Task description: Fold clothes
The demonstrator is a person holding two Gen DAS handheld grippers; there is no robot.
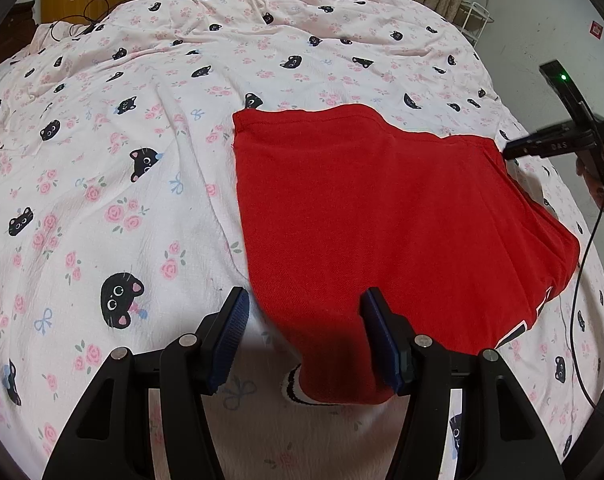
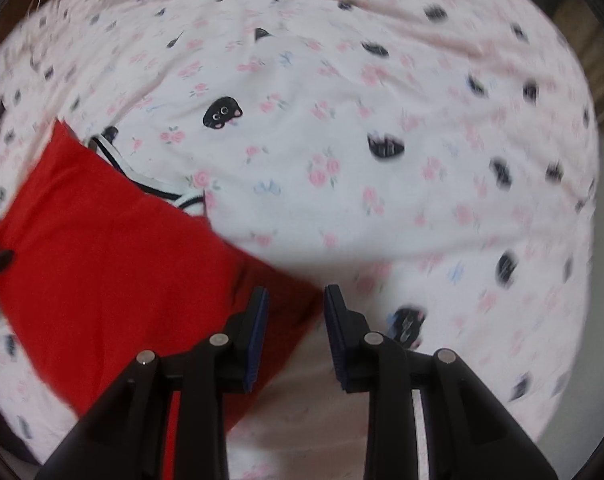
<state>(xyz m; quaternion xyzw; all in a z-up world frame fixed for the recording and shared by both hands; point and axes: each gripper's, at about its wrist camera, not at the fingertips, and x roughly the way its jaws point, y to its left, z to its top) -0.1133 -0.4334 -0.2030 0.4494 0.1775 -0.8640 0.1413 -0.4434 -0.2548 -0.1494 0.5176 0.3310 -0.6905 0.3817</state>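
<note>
A red garment lies folded flat on the bed, with white and black striped trim showing at its near right edge. My left gripper hovers open over its near corner; the pads stand wide apart and do not press the cloth. Beyond the garment's far right edge, my right gripper is held in a hand. The right wrist view is blurred. There the red garment fills the lower left, and my right gripper is open above its corner with nothing pinched.
The bed is covered by a pink sheet printed with black cats and roses. A black cable trails down the right side from the right gripper. More cables lie at the far left. A white wire rack stands beyond the bed.
</note>
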